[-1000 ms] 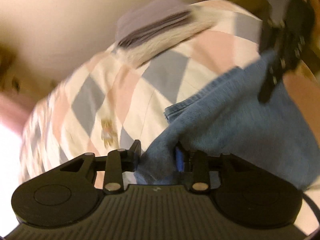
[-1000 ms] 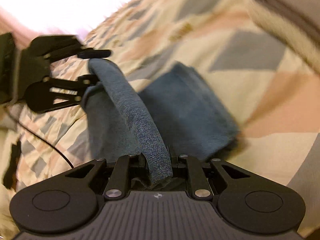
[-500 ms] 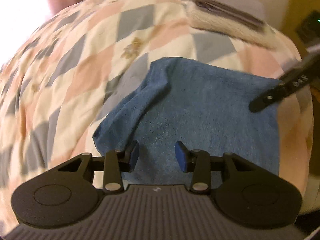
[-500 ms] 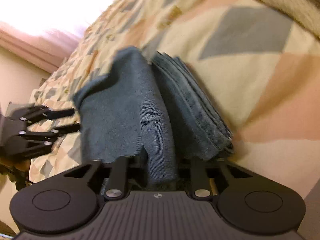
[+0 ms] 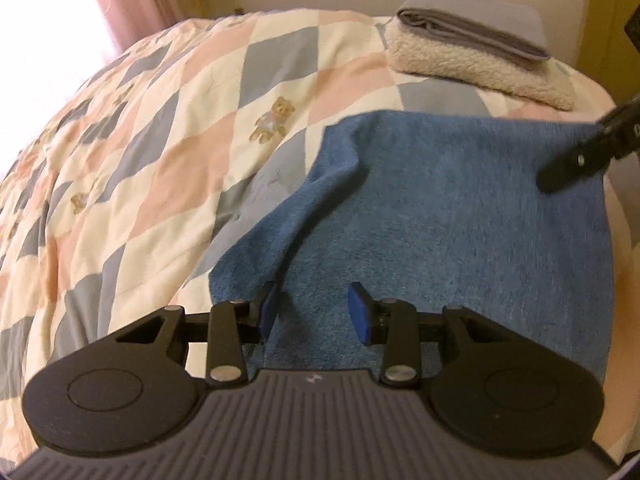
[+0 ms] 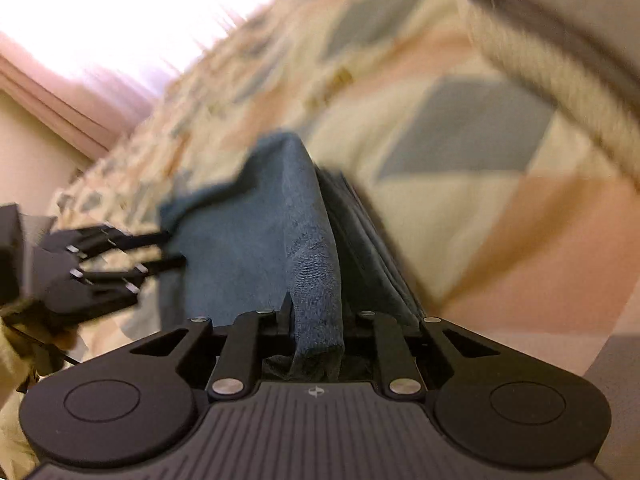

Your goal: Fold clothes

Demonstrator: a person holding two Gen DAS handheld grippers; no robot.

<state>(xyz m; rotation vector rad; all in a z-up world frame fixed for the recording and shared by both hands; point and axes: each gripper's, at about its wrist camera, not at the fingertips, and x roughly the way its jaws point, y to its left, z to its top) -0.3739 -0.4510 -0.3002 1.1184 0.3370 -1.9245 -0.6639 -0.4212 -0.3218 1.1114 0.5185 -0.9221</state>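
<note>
Folding a blue garment (image 5: 460, 216) on the quilt (image 5: 160, 152), lying near the bed's far right corner, just short of the folded stack (image 5: 472, 52) against the wall. Left gripper (image 5: 314, 312) hovering over the near edge of the cloth, pads (image 5: 269, 312) spread apart and gripping nothing. Right gripper (image 6: 316, 332) pinching a raised ridge of the garment (image 6: 312, 248), fabric bunched between pressed-together fingers, with layered folds lying beside it toward the right. Judging the step as laying down a fold: top layer mostly flat, left side rumpled and sagging toward the quilt. Next probably needing the right pinch released once the edge lines up, then smoothing or regrasping the loose left corner (image 5: 248, 264) to square it before another fold. Right view blurred, so exact edge alignment being unclear.
</note>
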